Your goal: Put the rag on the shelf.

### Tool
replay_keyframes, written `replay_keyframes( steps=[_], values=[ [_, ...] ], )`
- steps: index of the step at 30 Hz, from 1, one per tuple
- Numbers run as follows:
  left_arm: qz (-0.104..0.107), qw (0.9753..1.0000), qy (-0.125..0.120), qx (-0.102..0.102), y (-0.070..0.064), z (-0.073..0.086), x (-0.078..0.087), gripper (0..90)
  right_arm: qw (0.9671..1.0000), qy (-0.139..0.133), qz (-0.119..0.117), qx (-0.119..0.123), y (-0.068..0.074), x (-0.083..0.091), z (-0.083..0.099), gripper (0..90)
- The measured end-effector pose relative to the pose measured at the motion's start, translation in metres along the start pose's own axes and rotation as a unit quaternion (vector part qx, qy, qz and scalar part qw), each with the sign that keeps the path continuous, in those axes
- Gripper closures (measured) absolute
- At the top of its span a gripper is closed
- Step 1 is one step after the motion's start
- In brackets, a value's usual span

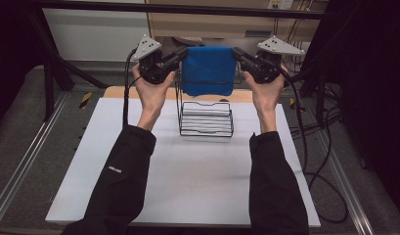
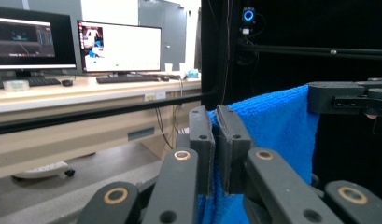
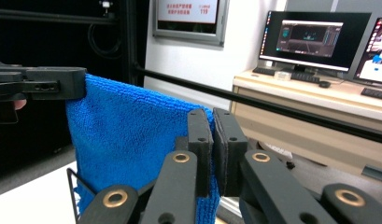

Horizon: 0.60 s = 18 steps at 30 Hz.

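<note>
Blue towel (image 1: 208,69) hangs stretched at upper centre of the high view, above the wire rack (image 1: 206,119) on the white table (image 1: 188,181); left gripper (image 1: 179,58) and right gripper (image 1: 238,55) each have fingers clenched on a top corner. Judged step: draping over the rack; next calls for lowering both corners evenly. Wall sign reads "119" (image 3: 205,12); sleeve lettering too small.

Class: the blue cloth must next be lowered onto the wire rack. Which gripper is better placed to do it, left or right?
Neither alone. The left gripper and right gripper each pinch a top corner of the blue cloth, level above the wire rack.
</note>
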<state>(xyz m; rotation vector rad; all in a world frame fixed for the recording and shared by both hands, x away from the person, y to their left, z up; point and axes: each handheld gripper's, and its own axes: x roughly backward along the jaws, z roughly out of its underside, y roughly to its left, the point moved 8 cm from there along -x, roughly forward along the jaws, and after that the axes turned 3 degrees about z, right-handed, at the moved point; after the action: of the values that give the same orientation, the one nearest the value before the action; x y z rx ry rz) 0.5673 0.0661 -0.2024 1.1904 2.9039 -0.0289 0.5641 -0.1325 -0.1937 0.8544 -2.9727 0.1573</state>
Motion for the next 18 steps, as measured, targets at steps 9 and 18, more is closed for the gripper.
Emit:
replay_keyframes(
  steps=[9, 18],
  values=[
    [0.016, 0.9997, 0.012, 0.015, -0.006, 0.02, 0.004, 85.5, 0.9998, 0.017, -0.009, -0.005, 0.005, 0.008, 0.015, 86.8],
    [0.028, 0.9989, 0.036, 0.004, -0.015, 0.032, 0.012, 85.2, 0.9992, 0.032, -0.023, -0.002, 0.012, 0.021, 0.028, 86.6]
  ],
)
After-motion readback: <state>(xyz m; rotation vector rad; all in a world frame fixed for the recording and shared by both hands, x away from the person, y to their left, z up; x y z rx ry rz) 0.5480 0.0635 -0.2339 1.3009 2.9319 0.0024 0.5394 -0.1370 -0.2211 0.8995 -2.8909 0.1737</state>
